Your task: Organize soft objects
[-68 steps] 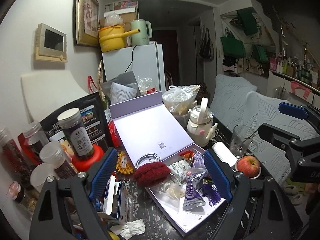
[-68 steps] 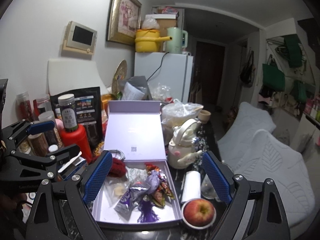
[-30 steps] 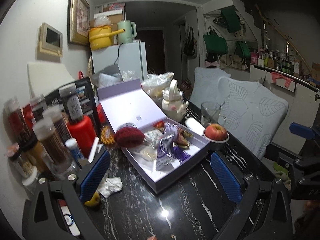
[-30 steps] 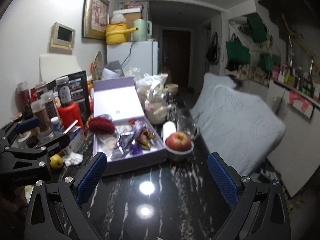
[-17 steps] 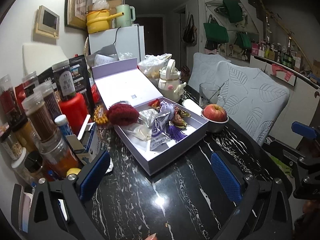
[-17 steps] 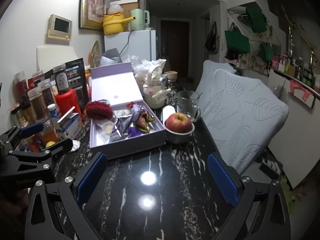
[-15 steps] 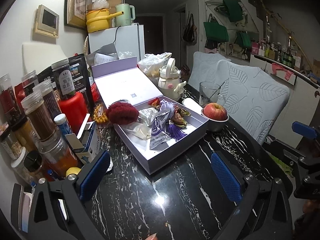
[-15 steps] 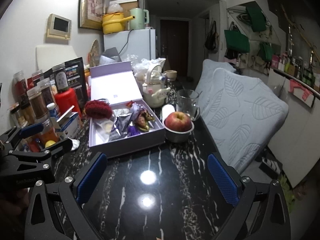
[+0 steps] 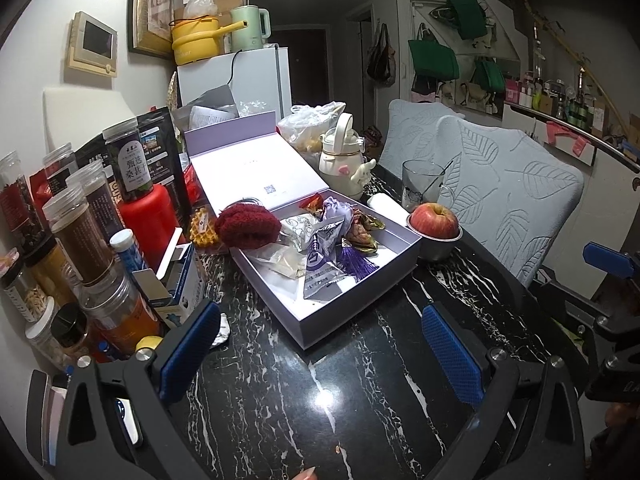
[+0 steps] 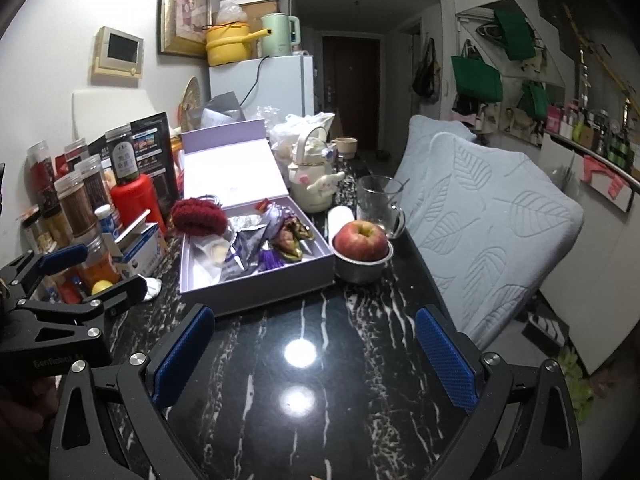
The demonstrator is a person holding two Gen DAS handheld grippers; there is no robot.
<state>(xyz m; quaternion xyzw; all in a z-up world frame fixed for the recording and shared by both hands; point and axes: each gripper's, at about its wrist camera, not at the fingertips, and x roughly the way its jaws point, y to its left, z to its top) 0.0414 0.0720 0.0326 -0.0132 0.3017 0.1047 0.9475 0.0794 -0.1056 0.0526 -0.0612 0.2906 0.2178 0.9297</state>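
Hovering short of lilac box (image 9: 360,308) | both grippers, left gripper (image 9: 320,344) and right gripper (image 10: 316,344), gaped wide, empty | red knit bundle (image 9: 248,226) sat on box's far-left rim | best pinched mid-bulk, lifted slowly

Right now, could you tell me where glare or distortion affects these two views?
Right wrist view: two ceiling-light reflections glare on the black marble table. Left wrist view: one smaller glare spot there. Both views: fisheye bending with dark corners; the purple gift box stays sharp.
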